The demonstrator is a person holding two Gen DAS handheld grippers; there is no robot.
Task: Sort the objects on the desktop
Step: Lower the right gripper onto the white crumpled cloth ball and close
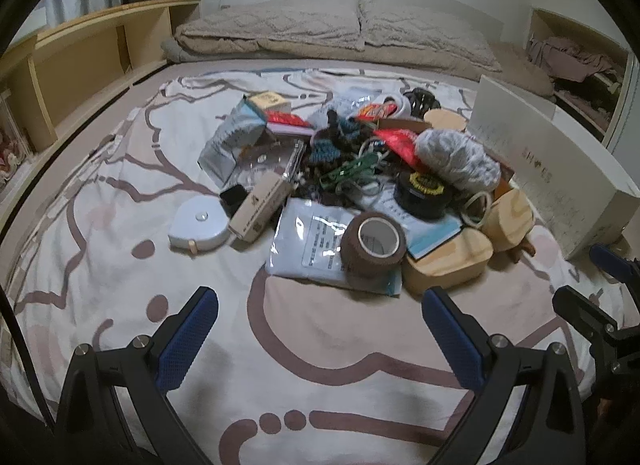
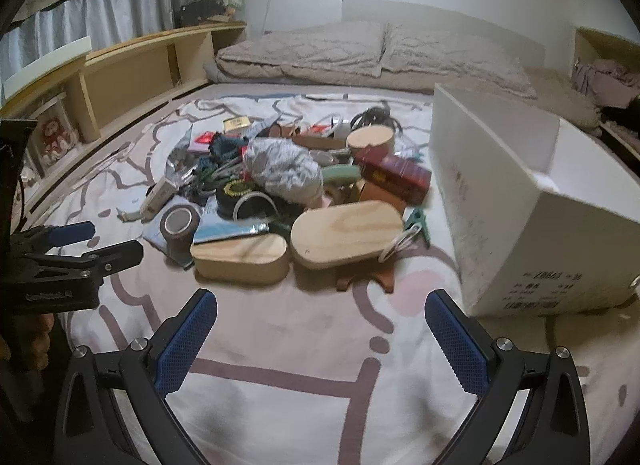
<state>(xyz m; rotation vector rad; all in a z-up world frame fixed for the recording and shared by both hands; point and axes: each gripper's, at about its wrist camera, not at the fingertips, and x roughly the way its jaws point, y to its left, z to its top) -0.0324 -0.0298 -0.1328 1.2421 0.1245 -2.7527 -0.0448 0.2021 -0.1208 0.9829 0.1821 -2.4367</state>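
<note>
A pile of small objects lies on a patterned bedsheet [image 1: 340, 345]. In it are a brown tape roll [image 1: 374, 243], a white tape measure [image 1: 199, 227], a grey yarn ball [image 1: 456, 157], a black tin [image 1: 422, 195] and oval wooden boxes [image 2: 346, 233]. A white open box [image 2: 532, 201] stands to the right of the pile. My left gripper [image 1: 320, 325] is open and empty, short of the pile. My right gripper [image 2: 320, 329] is open and empty, near the wooden boxes and the white box [image 1: 552, 169].
Beige folded bedding [image 1: 332, 31] lies at the head of the bed. Wooden shelves [image 1: 80, 57] run along the left side. A cubby with clothes [image 1: 576, 61] is at the back right. My left gripper also shows at the left edge of the right wrist view [image 2: 72, 249].
</note>
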